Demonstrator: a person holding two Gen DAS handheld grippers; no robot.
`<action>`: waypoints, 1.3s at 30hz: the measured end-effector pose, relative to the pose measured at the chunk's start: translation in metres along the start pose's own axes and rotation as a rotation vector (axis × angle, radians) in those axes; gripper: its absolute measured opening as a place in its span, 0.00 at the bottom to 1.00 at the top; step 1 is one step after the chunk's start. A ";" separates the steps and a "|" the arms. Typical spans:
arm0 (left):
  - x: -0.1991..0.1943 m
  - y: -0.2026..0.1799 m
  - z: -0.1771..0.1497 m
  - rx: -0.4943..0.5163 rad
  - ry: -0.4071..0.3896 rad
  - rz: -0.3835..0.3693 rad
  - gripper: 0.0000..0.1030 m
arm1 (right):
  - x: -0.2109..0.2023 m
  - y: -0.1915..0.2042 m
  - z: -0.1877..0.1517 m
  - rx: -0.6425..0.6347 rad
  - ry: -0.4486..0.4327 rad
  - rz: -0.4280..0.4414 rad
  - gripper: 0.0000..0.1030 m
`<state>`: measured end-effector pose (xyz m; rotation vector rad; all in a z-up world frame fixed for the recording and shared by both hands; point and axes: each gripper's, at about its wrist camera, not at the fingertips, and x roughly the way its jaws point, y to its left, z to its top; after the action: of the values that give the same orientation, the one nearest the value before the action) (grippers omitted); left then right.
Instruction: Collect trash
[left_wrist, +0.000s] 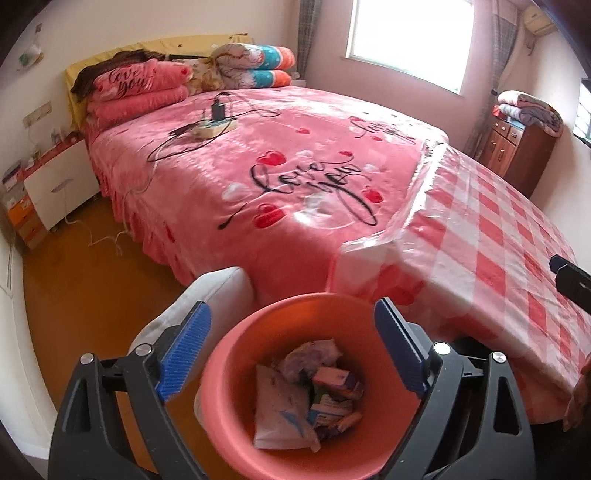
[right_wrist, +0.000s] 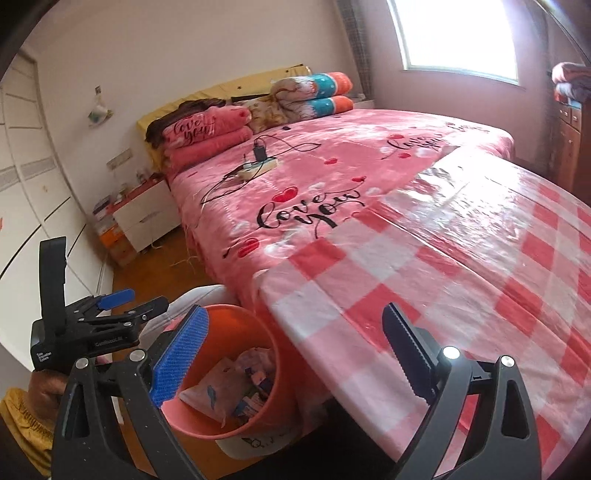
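Observation:
An orange-pink trash bucket (left_wrist: 225, 376) stands on the floor at the corner of the checked table; it also shows in the right wrist view (right_wrist: 266, 402). It holds a white wrapper (left_wrist: 277, 410), small boxes (left_wrist: 332, 380) and crumpled paper. My left gripper (left_wrist: 291, 350) is open and empty, hovering right above the bucket's mouth. My right gripper (right_wrist: 291, 354) is open and empty, above the table's edge just right of the bucket. The left gripper (right_wrist: 114, 306) shows at the left of the right wrist view.
A table with a red-and-white checked plastic cloth (right_wrist: 461, 266) abuts a pink bed (left_wrist: 280, 155). A power strip with a charger (left_wrist: 218, 123) lies on the bed. A white nightstand (left_wrist: 59, 184) and wooden floor (left_wrist: 92, 288) are at left, a wooden cabinet (left_wrist: 517, 147) at right.

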<state>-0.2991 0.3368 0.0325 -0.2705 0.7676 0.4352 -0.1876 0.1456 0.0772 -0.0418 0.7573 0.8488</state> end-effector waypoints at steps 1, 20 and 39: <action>0.001 -0.005 0.001 0.005 -0.001 -0.003 0.88 | -0.001 -0.003 -0.001 0.006 -0.003 -0.005 0.91; -0.002 -0.076 0.028 0.112 -0.082 -0.043 0.88 | -0.030 -0.052 -0.010 0.095 -0.081 -0.124 0.91; -0.004 -0.140 0.045 0.207 -0.136 -0.069 0.88 | -0.065 -0.102 -0.019 0.175 -0.170 -0.231 0.91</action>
<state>-0.2080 0.2299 0.0777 -0.0728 0.6625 0.3034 -0.1556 0.0278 0.0776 0.0965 0.6501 0.5565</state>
